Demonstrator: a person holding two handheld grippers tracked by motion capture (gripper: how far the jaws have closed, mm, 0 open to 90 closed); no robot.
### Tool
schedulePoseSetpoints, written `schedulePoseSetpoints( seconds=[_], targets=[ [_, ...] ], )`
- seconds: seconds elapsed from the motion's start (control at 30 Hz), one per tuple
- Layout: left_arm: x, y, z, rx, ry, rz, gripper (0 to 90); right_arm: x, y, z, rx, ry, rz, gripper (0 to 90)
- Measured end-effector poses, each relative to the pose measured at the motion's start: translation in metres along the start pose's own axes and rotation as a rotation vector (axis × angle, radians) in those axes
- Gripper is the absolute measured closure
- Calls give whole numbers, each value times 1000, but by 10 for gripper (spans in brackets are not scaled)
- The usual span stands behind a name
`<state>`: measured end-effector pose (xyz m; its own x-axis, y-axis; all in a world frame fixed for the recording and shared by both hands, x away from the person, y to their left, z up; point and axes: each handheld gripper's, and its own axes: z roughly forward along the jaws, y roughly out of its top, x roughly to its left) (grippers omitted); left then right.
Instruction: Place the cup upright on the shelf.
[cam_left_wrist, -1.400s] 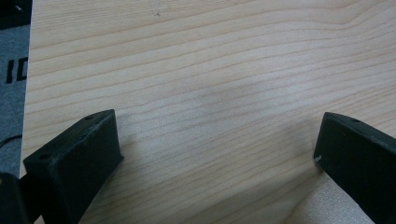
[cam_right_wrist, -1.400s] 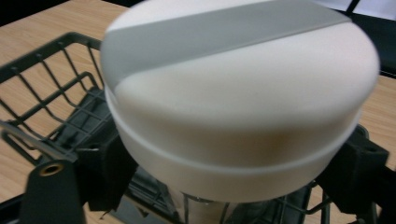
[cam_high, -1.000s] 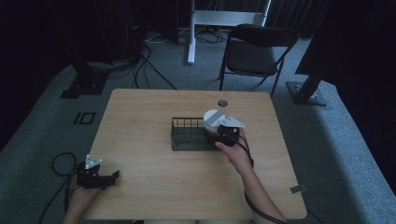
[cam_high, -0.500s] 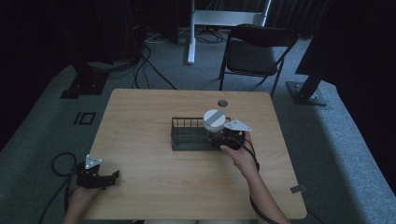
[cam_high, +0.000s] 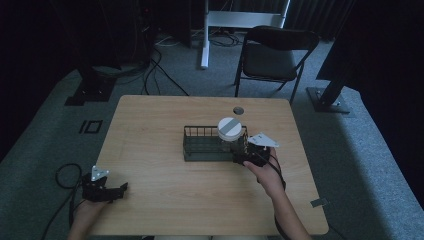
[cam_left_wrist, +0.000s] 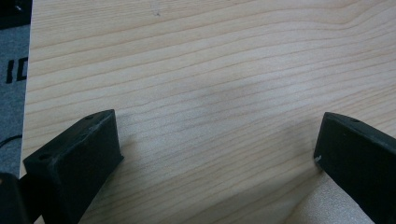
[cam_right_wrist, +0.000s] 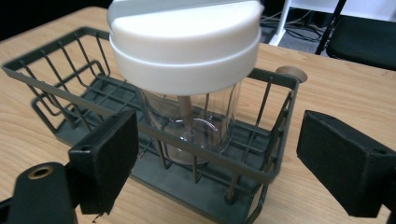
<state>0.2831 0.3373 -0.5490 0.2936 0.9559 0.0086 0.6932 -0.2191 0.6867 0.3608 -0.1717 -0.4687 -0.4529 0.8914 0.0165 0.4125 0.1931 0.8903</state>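
A clear jar with a white lid stands upright in the right end of a dark wire basket at the table's middle. My right gripper sits just outside the basket's right end, open, its jaws spread wide on either side of the jar without touching it. Far off at the table's front left corner, my left gripper rests open over bare wood with nothing between its jaws.
The wooden table has a round cable hole behind the basket. A black folding chair stands beyond the far edge, with cables and stand bases on the grey carpet around it.
My right gripper has let go of the jar and drawn back to the right and toward the person. The jar stays in the basket. The left gripper has not moved.
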Motion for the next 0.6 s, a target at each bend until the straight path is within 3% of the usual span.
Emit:
schedulePoseSetpoints(
  seconds=[0.6],
  targets=[
    [0,0,0,0,0,0,5,-24,-32,-17,21,-42,34,131]
  ],
)
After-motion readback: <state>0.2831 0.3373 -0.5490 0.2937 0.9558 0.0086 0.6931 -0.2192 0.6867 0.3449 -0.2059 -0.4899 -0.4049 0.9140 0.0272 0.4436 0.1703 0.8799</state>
